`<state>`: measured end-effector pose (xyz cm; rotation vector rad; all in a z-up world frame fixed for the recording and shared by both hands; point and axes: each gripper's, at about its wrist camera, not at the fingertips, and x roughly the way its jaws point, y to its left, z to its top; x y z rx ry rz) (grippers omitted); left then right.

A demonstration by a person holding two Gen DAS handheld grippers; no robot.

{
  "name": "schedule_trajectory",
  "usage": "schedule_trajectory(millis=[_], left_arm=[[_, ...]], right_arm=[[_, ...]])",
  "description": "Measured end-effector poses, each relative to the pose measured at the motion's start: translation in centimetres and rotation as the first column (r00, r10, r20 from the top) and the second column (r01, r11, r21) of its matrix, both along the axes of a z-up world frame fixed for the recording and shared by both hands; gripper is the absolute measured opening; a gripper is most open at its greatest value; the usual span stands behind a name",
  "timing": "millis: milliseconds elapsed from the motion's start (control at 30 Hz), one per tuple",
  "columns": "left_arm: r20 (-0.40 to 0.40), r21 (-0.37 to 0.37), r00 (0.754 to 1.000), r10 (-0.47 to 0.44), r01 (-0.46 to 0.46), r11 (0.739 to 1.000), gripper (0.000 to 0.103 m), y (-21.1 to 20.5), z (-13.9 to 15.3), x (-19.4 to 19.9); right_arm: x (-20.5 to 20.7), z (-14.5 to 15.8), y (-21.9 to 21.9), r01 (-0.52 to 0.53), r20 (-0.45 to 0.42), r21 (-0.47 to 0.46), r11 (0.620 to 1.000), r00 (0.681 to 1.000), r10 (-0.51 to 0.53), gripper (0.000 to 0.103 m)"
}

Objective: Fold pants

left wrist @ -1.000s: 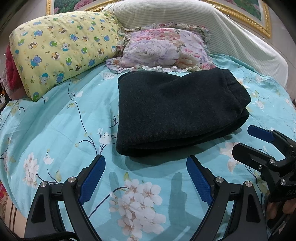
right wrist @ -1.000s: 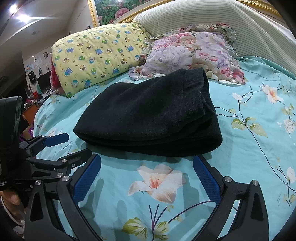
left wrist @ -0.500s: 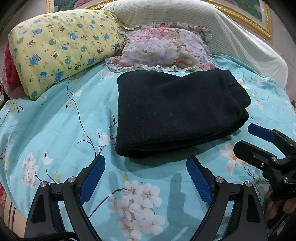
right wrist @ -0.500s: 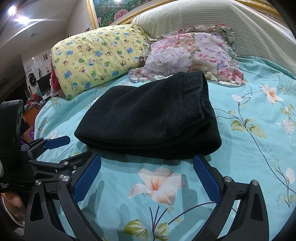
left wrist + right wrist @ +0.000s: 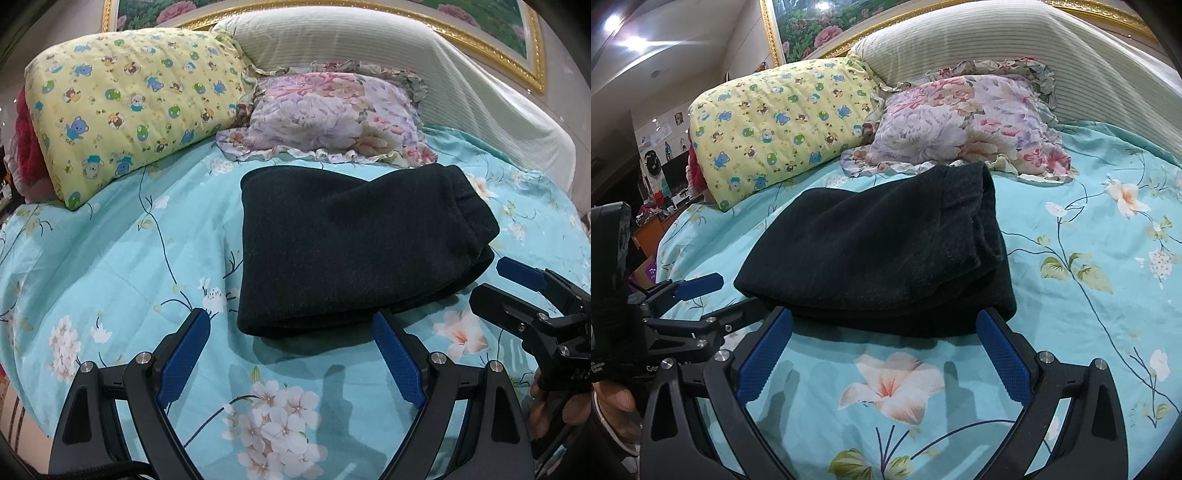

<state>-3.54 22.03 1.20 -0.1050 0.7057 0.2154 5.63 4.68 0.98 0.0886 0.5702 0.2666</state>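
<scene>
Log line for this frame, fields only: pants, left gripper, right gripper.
pants: folded, lying on bedsheet | left gripper: open, empty, near pants' front edge | right gripper: open, empty, near front edge

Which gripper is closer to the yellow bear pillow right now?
Left. The left gripper sits at the pants' corner nearer the yellow pillow; the right gripper is farther along.

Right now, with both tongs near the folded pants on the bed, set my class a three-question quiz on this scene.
1. True or false: the left tongs are gripping the black pants.
2. Which pillow lies nearest the pants: A) yellow bear-print pillow, B) floral ruffled pillow?
3. Fill in: the right tongs are ____ (open/shut).

Key: 1 false; 2 B; 3 open.
</scene>
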Motion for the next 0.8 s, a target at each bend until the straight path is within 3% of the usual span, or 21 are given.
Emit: schedule_trajectory(millis=[800], left_arm=[[-0.01,0.007,1.0,-0.023,0.023,1.0,0.09,-0.5,0.8,1.6]], right_arm=[[0.1,0.6,-1.1,0.02,0.006,0.018,1.0,1.0,-0.02,0.1]])
